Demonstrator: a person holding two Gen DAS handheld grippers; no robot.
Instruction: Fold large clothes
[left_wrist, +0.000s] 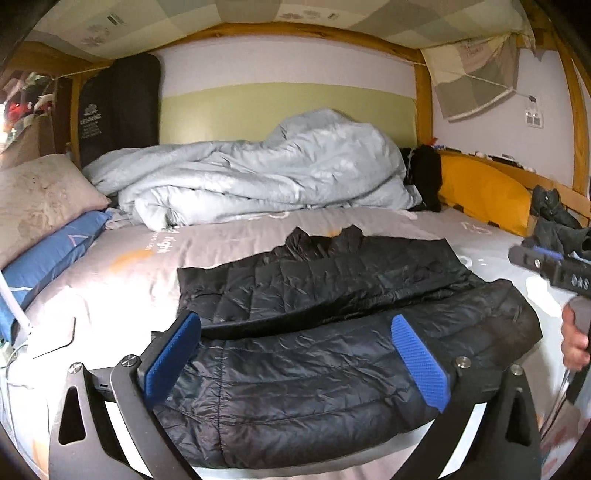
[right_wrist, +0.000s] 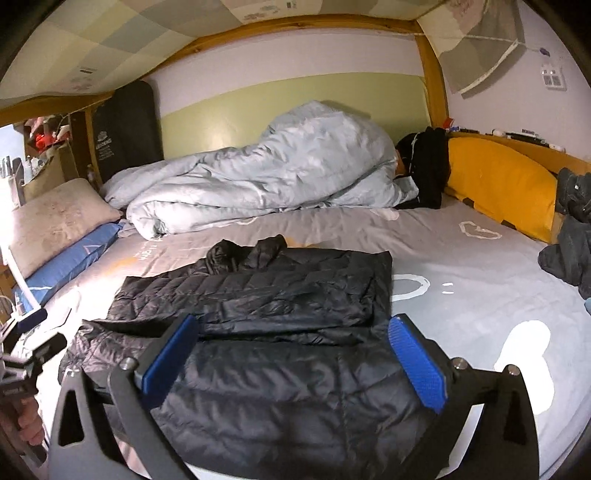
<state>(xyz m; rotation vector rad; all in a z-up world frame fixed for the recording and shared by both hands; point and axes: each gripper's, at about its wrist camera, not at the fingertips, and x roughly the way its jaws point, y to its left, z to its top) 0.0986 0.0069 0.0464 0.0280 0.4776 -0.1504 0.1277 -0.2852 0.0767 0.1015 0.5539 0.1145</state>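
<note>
Now mid-fold. Jacket (left_wrist: 314, 332) flat on bed (left_wrist: 129, 266), near hem just beyond and between tips. Left gripper (left_wrist: 295, 354) jaws apart, empty; right gripper (right_wrist: 291, 358) same. Risk: slick shell slips on pinch, single-layer grab undoes fold.

- wooden bunk frame (left_wrist: 423, 96), bed (right_wrist: 461, 258) in grey sheet
- wall (left_wrist: 288, 107) green below, white above
- crumpled pale quilt (right_wrist: 280, 173), yellow cushion (right_wrist: 498, 184)
</note>
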